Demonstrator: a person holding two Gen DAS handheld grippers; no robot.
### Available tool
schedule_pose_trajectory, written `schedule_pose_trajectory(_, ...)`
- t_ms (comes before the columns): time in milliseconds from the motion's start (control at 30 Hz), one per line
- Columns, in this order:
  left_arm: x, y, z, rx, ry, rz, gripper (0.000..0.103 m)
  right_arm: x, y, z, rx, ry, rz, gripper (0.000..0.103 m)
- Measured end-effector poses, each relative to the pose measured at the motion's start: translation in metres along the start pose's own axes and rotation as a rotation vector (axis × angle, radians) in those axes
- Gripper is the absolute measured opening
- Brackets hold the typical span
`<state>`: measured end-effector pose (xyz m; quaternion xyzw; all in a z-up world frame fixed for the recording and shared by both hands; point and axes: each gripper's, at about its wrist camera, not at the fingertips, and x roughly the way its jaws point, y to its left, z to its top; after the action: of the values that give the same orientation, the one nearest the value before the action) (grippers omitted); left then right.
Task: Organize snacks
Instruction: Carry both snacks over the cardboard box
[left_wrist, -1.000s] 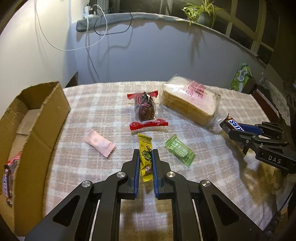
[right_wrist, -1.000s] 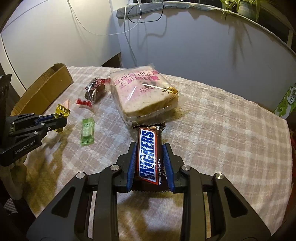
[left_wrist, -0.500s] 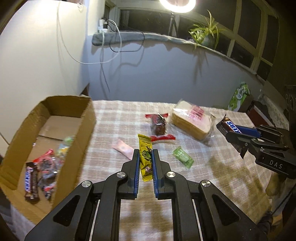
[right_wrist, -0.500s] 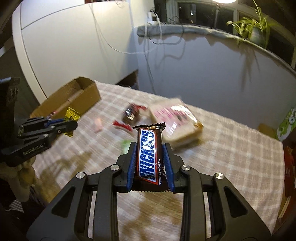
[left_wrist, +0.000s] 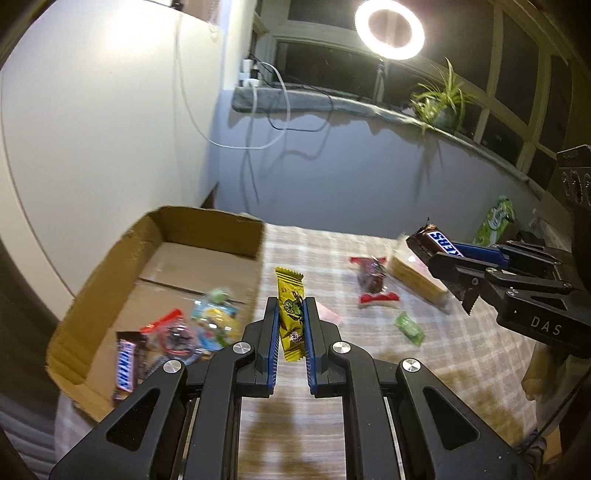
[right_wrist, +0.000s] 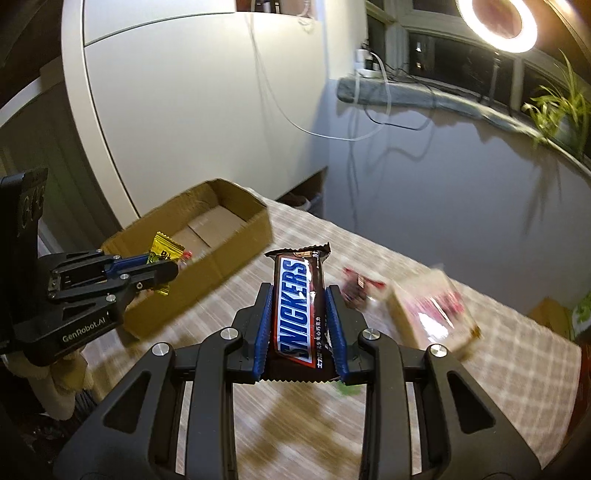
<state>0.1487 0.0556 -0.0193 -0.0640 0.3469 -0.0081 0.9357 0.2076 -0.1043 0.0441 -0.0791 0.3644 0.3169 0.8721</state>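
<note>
My left gripper (left_wrist: 291, 314) is shut on a yellow candy packet (left_wrist: 290, 306) and holds it in the air just right of the open cardboard box (left_wrist: 207, 229), which holds several snacks. My right gripper (right_wrist: 299, 306) is shut on a Snickers bar (right_wrist: 301, 310), raised above the checked table. In the left wrist view the right gripper (left_wrist: 436, 254) with the bar is at the right. In the right wrist view the left gripper (right_wrist: 162, 267) hangs by the box (right_wrist: 236, 240).
On the checked tablecloth (left_wrist: 461, 354) lie a red-wrapped dark snack (left_wrist: 373, 280), a bagged loaf of sliced bread (left_wrist: 413, 277), a green candy (left_wrist: 408, 328) and a pink packet (left_wrist: 328, 314). A green package (left_wrist: 496, 218) stands at the far right.
Both grippers have lifted higher with their snacks and swung left toward the box. The box and its contents have come further into view.
</note>
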Motion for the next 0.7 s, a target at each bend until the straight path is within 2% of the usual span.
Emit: schedule_pose_trajectory(700,-0.008,0.083,0.003,-0.078,-0.026,0.075,0.01,0.08,0.084,0.054,-0.085,0.03,0.101,0.029)
